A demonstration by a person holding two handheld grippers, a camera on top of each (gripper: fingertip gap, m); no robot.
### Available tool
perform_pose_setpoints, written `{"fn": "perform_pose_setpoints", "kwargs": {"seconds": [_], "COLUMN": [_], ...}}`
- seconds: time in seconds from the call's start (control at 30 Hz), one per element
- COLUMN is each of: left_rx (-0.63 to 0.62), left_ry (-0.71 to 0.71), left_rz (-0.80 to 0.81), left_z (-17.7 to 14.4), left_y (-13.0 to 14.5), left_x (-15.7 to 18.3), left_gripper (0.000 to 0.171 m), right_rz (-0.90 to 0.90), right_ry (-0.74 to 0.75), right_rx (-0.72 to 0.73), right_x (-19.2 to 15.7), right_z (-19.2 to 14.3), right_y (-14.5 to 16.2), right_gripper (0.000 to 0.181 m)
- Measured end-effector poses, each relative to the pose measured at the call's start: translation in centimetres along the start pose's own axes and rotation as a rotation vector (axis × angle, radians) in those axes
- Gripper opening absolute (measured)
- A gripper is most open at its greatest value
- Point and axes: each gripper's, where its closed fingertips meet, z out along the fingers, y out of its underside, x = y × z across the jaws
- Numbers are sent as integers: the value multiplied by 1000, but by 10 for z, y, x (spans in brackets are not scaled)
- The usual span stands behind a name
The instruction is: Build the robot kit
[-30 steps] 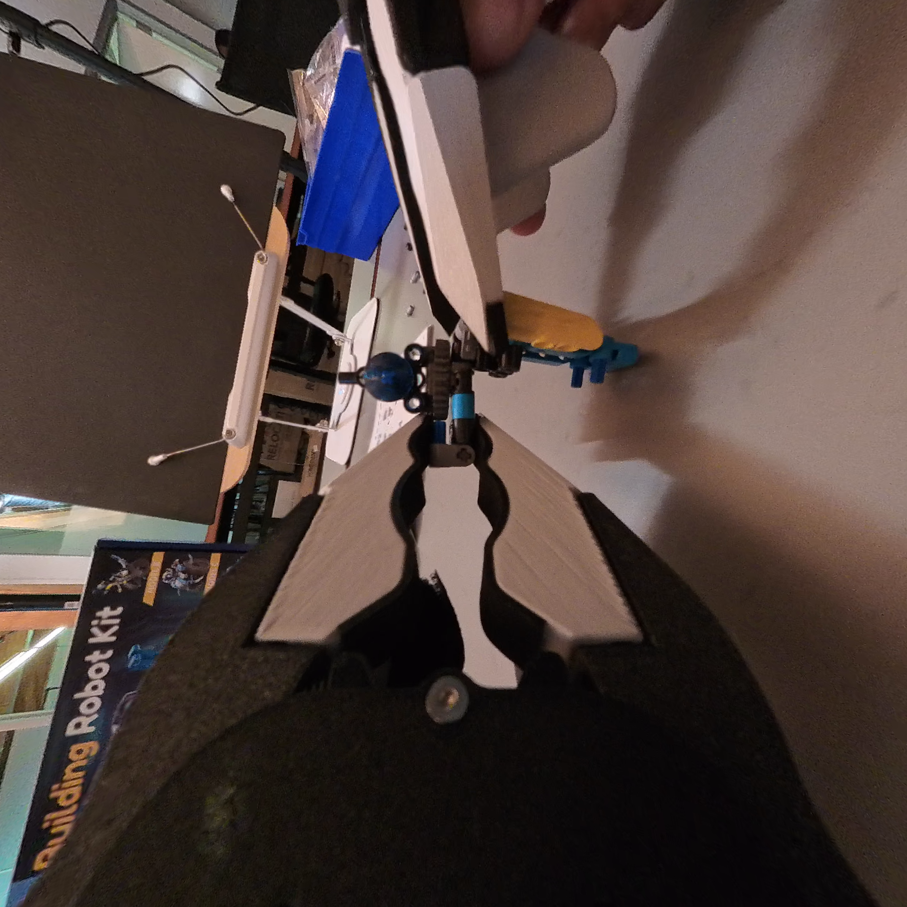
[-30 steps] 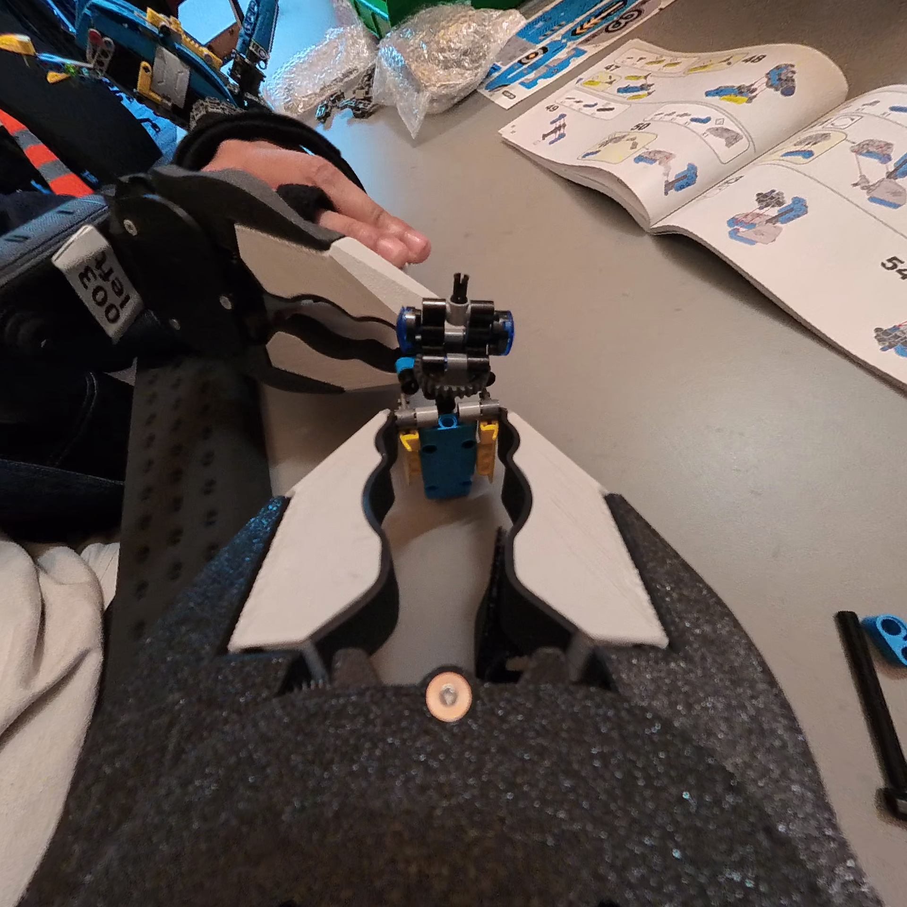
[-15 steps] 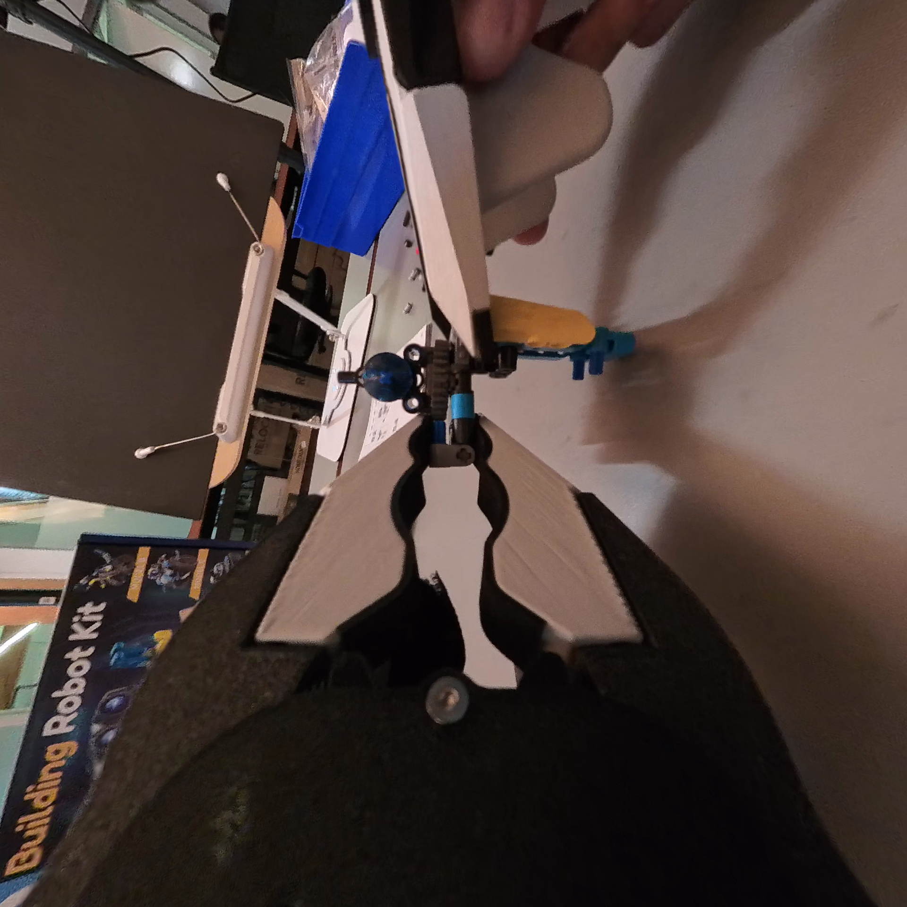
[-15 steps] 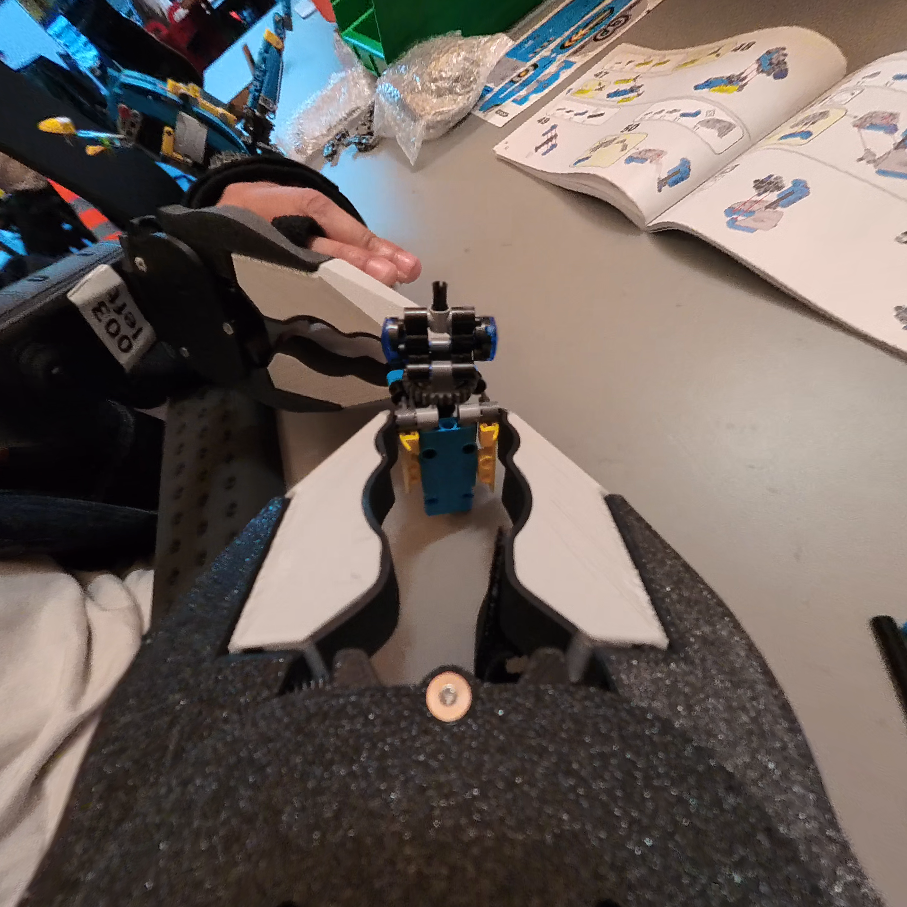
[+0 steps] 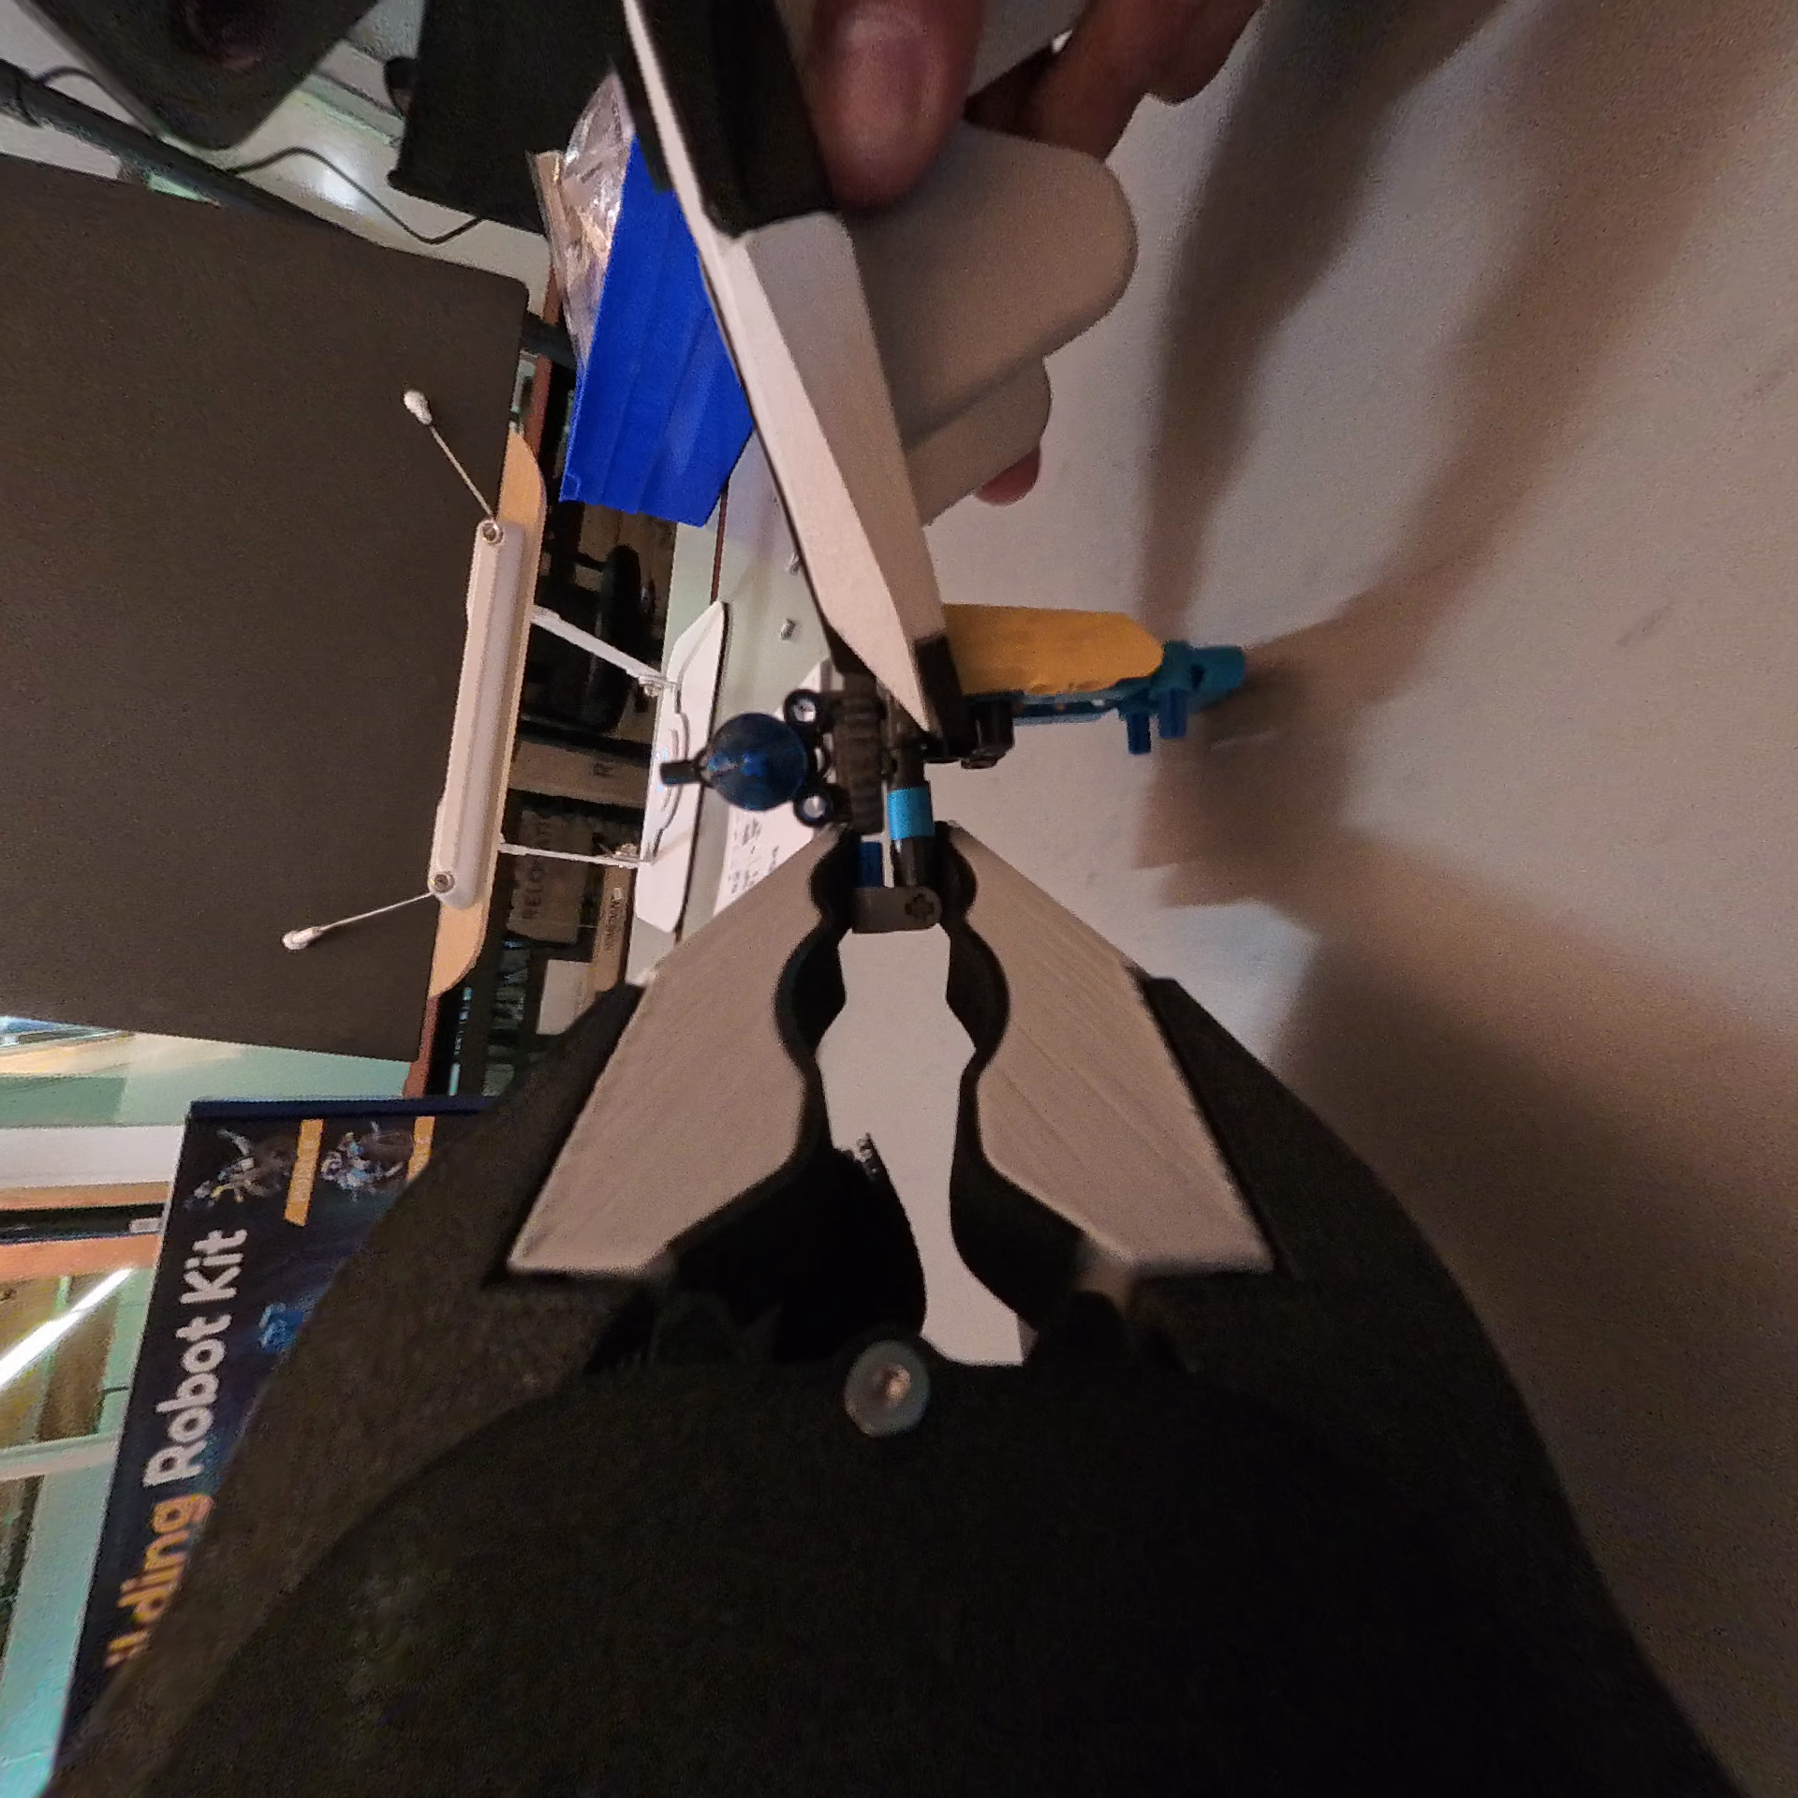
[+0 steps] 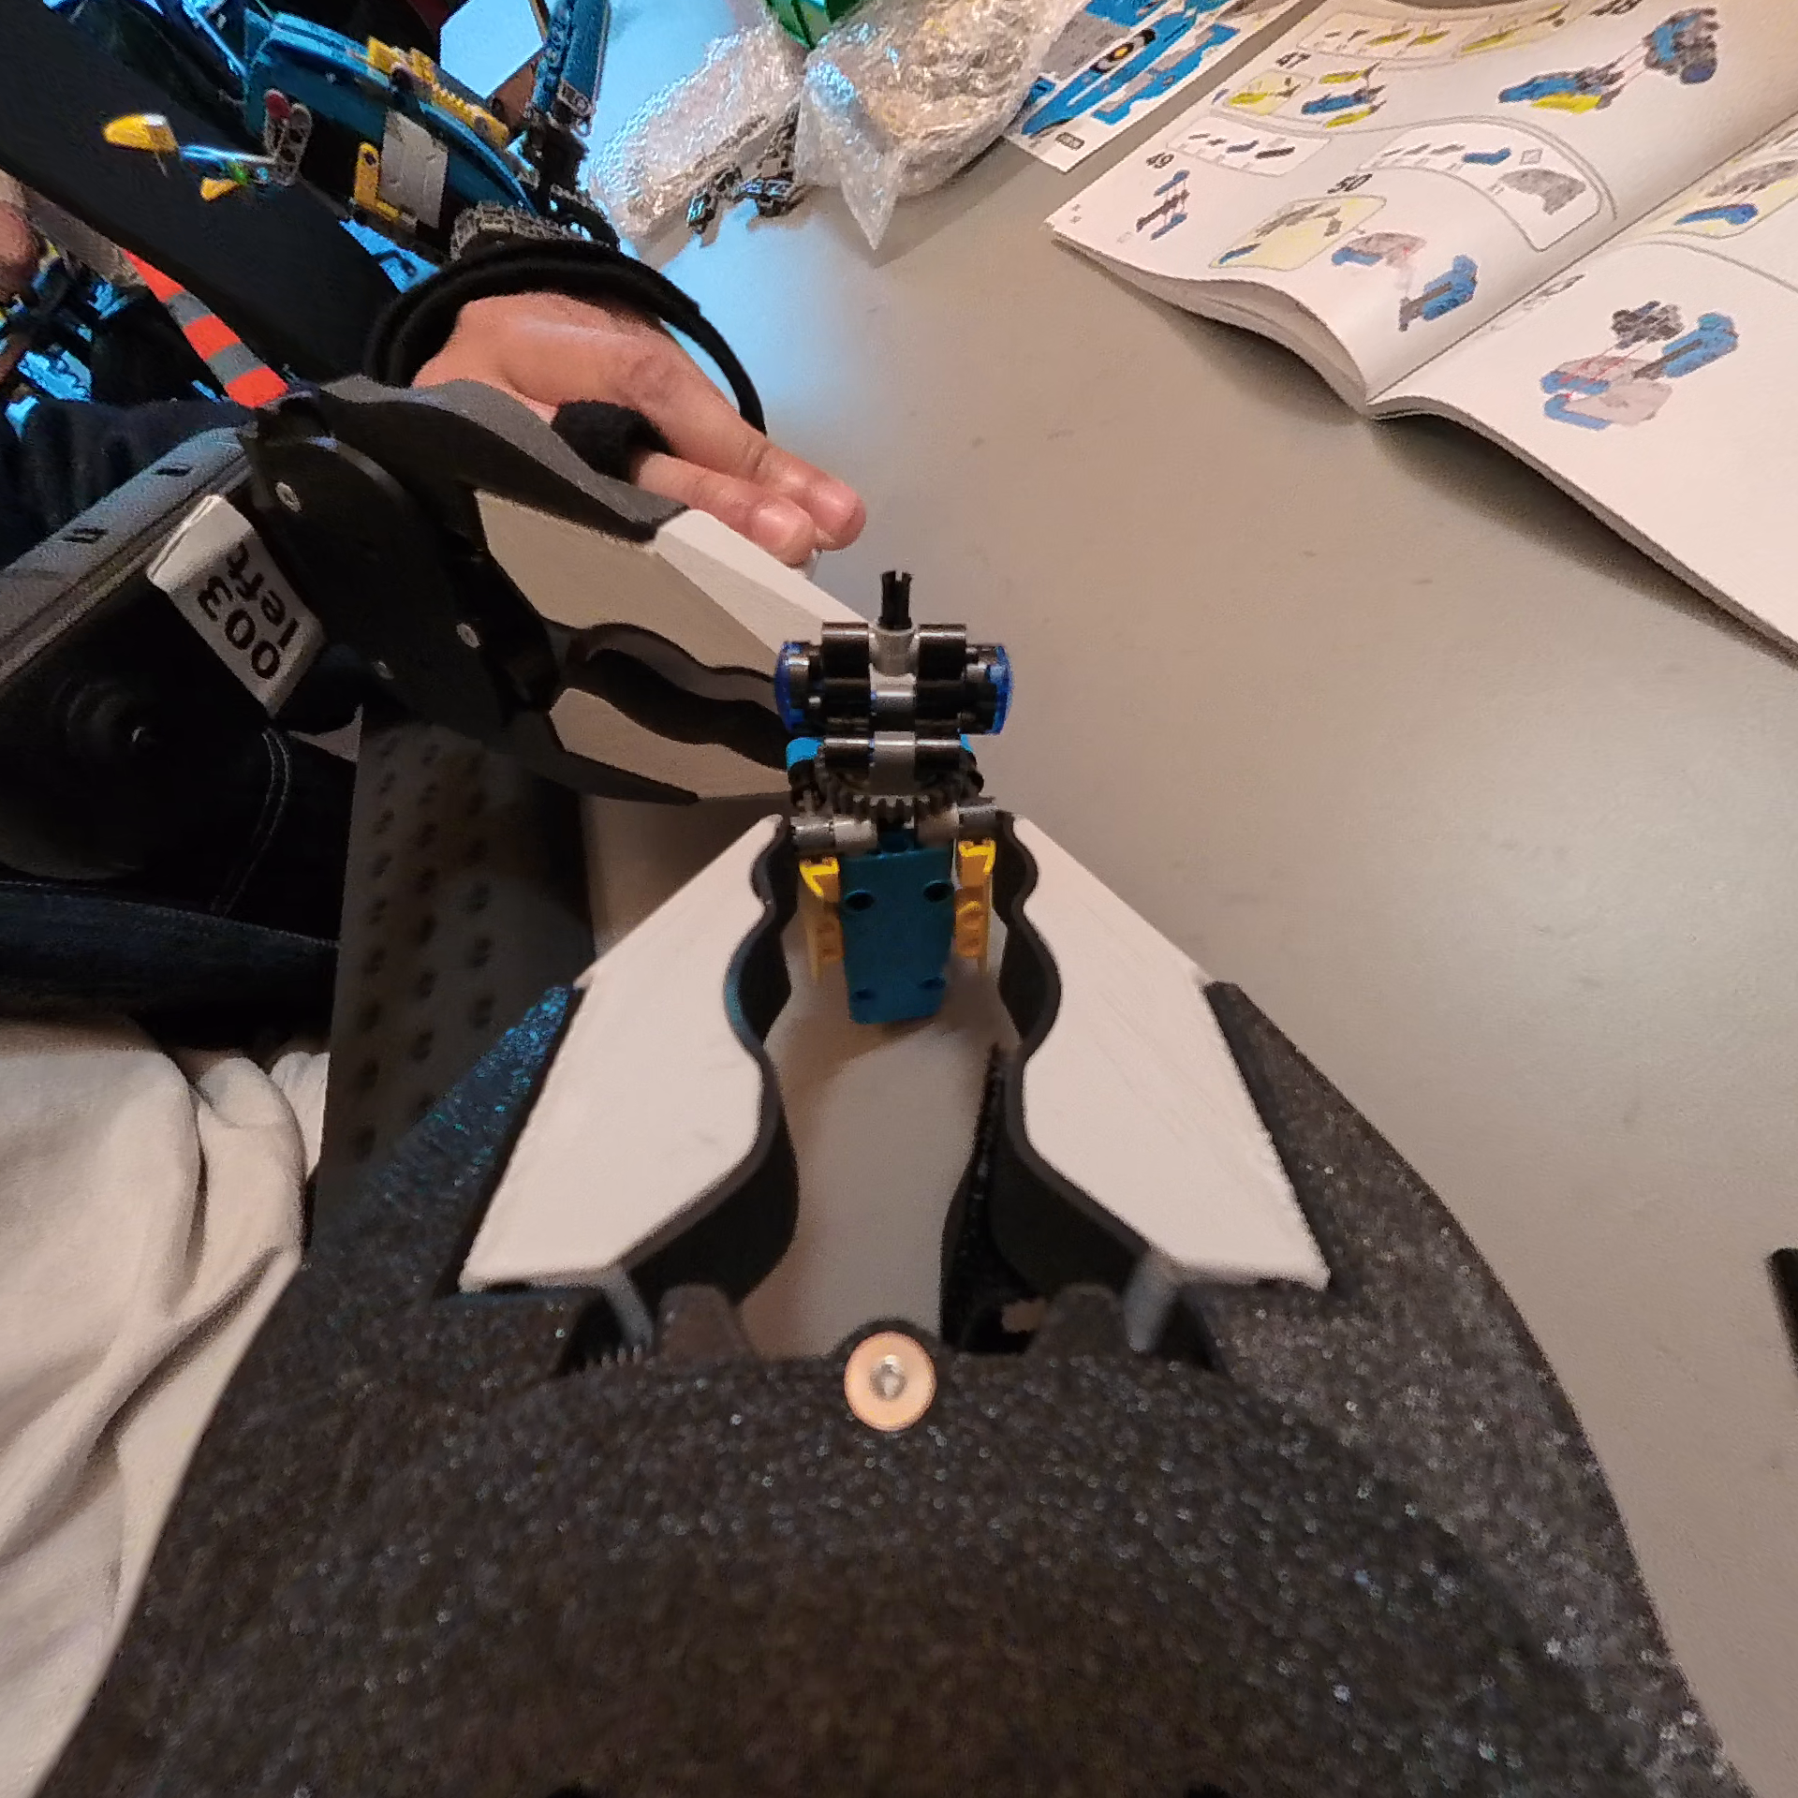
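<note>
A small brick-built assembly (image 6: 893, 778) of blue, black, grey and yellow parts with a black gear is held above the grey table. My right gripper (image 6: 893, 837) is shut on its blue and yellow lower body. My left gripper (image 5: 893, 861) is shut on a grey and blue pin end at the assembly's side (image 5: 900, 827). In the right wrist view the left gripper (image 6: 759, 725) comes in from the left and meets the assembly beside the gear. In the left wrist view the right gripper (image 5: 876, 623) comes down from the top, with a hand on it.
An open instruction booklet (image 6: 1479, 233) lies on the table at the upper right. Clear plastic bags (image 6: 837, 107) of parts lie at the top. A black rod (image 6: 1785, 1304) lies at the right edge. A blue bin (image 5: 652, 389) and a kit box (image 5: 195, 1313) stand beyond. Only a small space, under 4 cm, lies between the two pairs of fingers. Both grippers' tips are roughly 15 centimeters from the black rod (image 6: 1785, 1304).
Both grippers keep their hold on the assembly. The pair has drifted slightly, the background shifts a little, and the booklet sits farther up and right in the right wrist view.
</note>
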Motion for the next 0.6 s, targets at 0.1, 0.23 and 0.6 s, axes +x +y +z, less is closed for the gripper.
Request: {"fn": "perform_pose_setpoints", "kwargs": {"seconds": [0.1,0.23,0.6], "left_rx": [-12,-22,-125], "left_ry": [3,-1,-26], "left_rz": [2,7,8], "left_z": [0,0,4], "left_y": [1,1,9], "left_x": [1,3,4], "left_gripper": [13,12,11], "right_rz": [19,10,27], "right_ry": [-8,0,92], "right_rx": [1,-5,-34], "right_x": [0,0,7], "right_z": [1,2,5], "right_y": [0,0,-1], "right_gripper": [39,40,39]}}
